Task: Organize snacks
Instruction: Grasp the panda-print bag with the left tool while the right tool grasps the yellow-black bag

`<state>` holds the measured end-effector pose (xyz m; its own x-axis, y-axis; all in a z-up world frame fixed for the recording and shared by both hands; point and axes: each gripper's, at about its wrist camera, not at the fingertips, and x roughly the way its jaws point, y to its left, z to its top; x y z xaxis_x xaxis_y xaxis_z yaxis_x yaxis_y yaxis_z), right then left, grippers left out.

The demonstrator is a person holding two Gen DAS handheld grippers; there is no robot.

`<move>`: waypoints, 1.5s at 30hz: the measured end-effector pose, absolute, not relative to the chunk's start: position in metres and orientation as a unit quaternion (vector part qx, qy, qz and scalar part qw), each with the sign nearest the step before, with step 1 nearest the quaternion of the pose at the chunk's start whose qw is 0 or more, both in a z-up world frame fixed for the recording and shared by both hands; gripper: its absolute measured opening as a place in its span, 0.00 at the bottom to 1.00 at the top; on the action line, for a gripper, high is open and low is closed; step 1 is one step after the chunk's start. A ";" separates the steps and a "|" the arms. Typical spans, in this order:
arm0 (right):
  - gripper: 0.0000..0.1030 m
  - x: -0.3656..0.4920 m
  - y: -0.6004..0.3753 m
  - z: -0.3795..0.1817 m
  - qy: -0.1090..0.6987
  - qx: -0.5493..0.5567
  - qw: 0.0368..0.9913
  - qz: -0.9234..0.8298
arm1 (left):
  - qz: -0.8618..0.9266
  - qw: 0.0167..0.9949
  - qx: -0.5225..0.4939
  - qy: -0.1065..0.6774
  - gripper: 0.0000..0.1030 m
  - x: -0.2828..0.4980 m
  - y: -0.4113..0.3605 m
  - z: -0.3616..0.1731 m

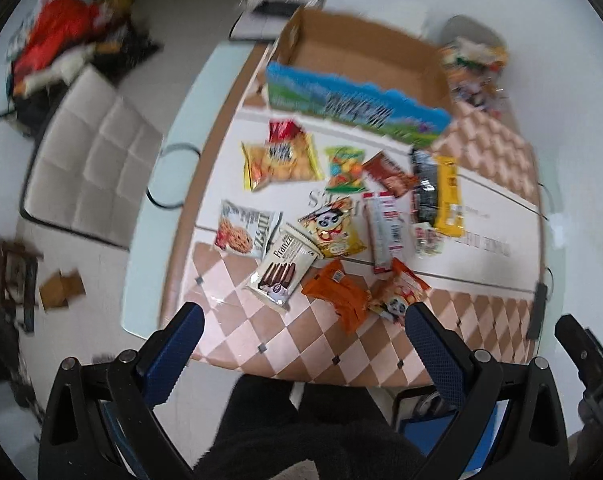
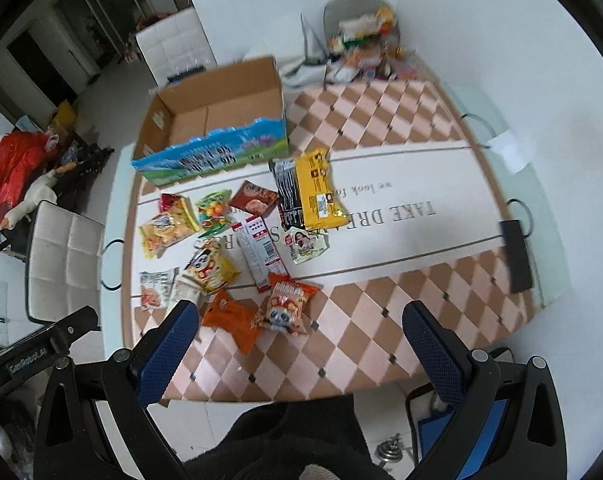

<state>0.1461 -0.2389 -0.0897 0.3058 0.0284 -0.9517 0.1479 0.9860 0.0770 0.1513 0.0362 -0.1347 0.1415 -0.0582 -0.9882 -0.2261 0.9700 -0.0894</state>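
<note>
Both tools are raised above the near edge of the surface [image 2: 381, 128], neither in contact with anything. Left tool [image 1: 303, 318]: jaws spread wide, nothing between them. Right tool [image 2: 301, 316]: likewise wide open and empty.

Snacks lie loose and flat in one cluster on the patterned cloth, between the tools and the cardboard box [image 2: 221, 100]. The box stands at the far side, open top up, seemingly empty; I judge it the intended container, so sorting has not started.

Orientation: the long red-and-white carton [image 2: 259, 252] has its long axis running roughly near-to-far. The yellow packet [image 2: 319, 192] and the black packet [image 2: 287, 192] beside it lie parallel, also pointing towards the box. The orange pouch [image 2: 231, 320] and panda bag [image 2: 285, 308] sit nearest, probably easiest first picks.
</note>
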 end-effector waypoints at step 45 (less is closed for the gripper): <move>0.86 0.437 -0.254 -0.457 0.776 0.043 0.629 0.017 | 0.164 0.616 -0.095 0.764 0.61 0.290 -0.064 -0.376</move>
